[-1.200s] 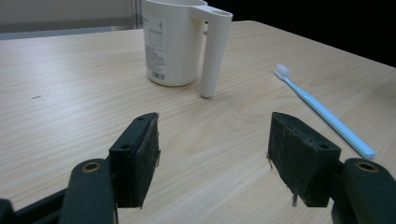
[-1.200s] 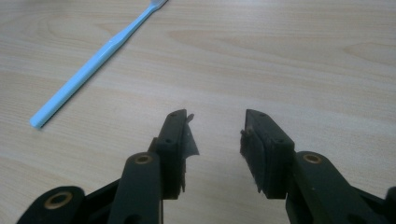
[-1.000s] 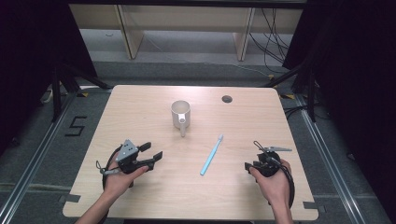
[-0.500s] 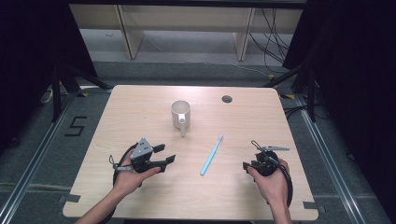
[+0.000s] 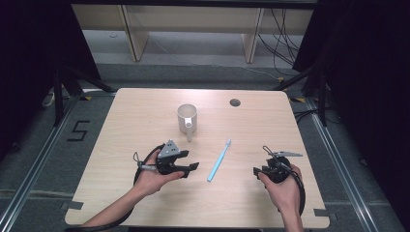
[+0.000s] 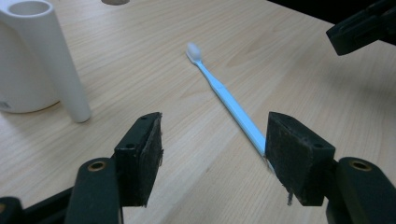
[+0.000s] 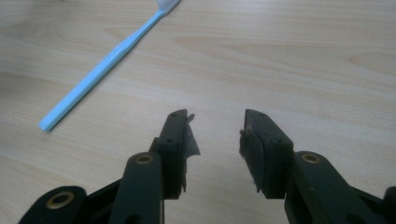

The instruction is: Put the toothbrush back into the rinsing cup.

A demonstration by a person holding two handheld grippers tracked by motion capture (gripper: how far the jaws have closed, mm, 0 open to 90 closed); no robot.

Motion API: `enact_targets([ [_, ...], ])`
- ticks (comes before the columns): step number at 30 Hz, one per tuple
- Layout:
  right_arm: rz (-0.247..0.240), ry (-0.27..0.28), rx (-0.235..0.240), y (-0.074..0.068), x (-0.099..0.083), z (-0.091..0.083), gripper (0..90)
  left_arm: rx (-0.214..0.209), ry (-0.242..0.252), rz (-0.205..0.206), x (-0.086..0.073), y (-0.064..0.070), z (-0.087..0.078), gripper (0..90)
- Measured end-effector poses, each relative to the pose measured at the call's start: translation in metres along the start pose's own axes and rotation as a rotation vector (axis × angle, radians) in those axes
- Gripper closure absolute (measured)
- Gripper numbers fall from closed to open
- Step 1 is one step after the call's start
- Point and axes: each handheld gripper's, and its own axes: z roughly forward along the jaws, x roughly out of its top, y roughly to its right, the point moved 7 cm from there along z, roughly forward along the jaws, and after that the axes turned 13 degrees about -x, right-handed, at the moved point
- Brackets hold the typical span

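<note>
Left tongs [image 5: 192,167] nearer toothbrush [image 5: 219,160], wide open, empty

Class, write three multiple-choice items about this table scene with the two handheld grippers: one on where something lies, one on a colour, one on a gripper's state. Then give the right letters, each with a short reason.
1. Where does the toothbrush lie?
A. inside the mug
B. flat on the table, between the two grippers
C. clamped in the right gripper

2. What colour is the toothbrush handle?
A. light blue
B. red
C. black

3. How does the left gripper stand?
A. shut on the toothbrush
B. shut on the mug handle
C. open, holding nothing

Answers:
1 B: the high view shows it flat on the wooden table, with the left gripper on one side and the right gripper on the other.
2 A: the handle is pale blue with a white head.
3 C: in the left gripper view its jaws stand wide apart over the table, with the white mug off to one side.
</note>
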Motion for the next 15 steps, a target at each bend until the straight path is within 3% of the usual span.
enact_targets([
  [1, -0.022, 0.031, 0.000, 0.001, 0.002, 0.002, 61.5, -0.002, -0.018, 0.000, 0.001, 0.001, 0.003, 36.2],
  [5, -0.021, 0.030, -0.013, 0.001, 0.001, 0.002, 61.5, -0.003, -0.038, 0.012, 0.005, 0.003, 0.014, 36.2],
  [7, 0.019, 0.006, 0.028, -0.004, 0.000, 0.000, 61.4, -0.004, -0.053, 0.010, 0.006, 0.005, 0.018, 36.2],
  [8, 0.033, 0.001, 0.018, -0.005, 0.000, -0.001, 61.4, -0.004, -0.066, 0.007, 0.006, 0.006, 0.021, 36.2],
  [10, -0.009, 0.017, -0.009, 0.000, -0.001, 0.002, 61.4, -0.015, -0.092, 0.009, 0.006, 0.008, 0.026, 36.5],
  [11, -0.002, 0.014, -0.001, 0.000, -0.001, 0.001, 61.3, -0.013, -0.084, -0.013, 0.007, 0.010, 0.029, 36.7],
  [13, 0.009, 0.007, -0.002, 0.000, -0.001, -0.001, 61.3, -0.017, -0.118, -0.010, 0.007, 0.012, 0.031, 36.9],
  [15, 0.006, 0.014, 0.007, 0.000, -0.001, 0.001, 61.3, -0.022, -0.116, -0.037, 0.008, 0.013, 0.036, 37.0],
])
